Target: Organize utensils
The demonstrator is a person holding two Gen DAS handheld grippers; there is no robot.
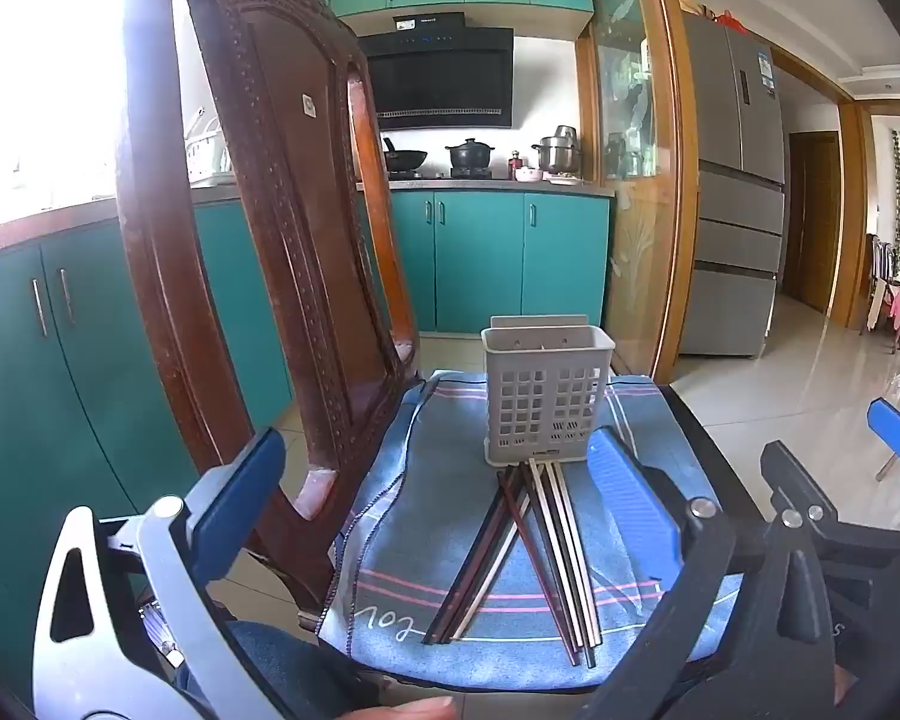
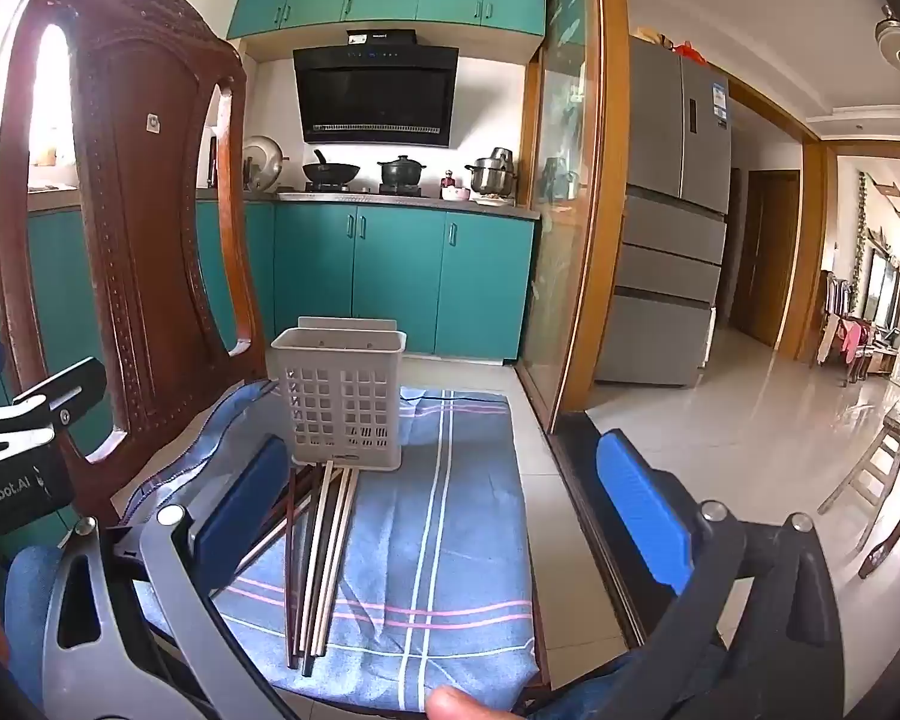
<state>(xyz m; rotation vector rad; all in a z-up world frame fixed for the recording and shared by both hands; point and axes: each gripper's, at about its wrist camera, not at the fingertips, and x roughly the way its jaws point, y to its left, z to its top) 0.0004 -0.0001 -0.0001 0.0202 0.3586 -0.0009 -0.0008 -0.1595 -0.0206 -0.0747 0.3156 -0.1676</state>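
Observation:
A grey perforated utensil holder (image 1: 543,396) (image 2: 345,396) stands upright at the far end of a blue plaid cloth (image 1: 426,480) (image 2: 450,510). In front of it several chopsticks (image 1: 540,558) (image 2: 318,564), dark and pale, lie fanned out on the cloth. My left gripper (image 1: 444,504) hovers above the near edge of the cloth, jaws wide open around the chopsticks from above, touching nothing. My right gripper (image 2: 444,510) is likewise open and empty, to the right of the chopsticks; it also shows at the right edge of the left wrist view (image 1: 840,468).
A carved wooden chair back (image 1: 258,228) (image 2: 126,210) rises close on the left of the cloth. Teal kitchen cabinets (image 1: 498,258) and a stove with pots stand behind. A glass sliding door frame (image 2: 576,210) and a tiled floor (image 2: 750,420) lie to the right. A fingertip (image 2: 450,705) shows at the bottom.

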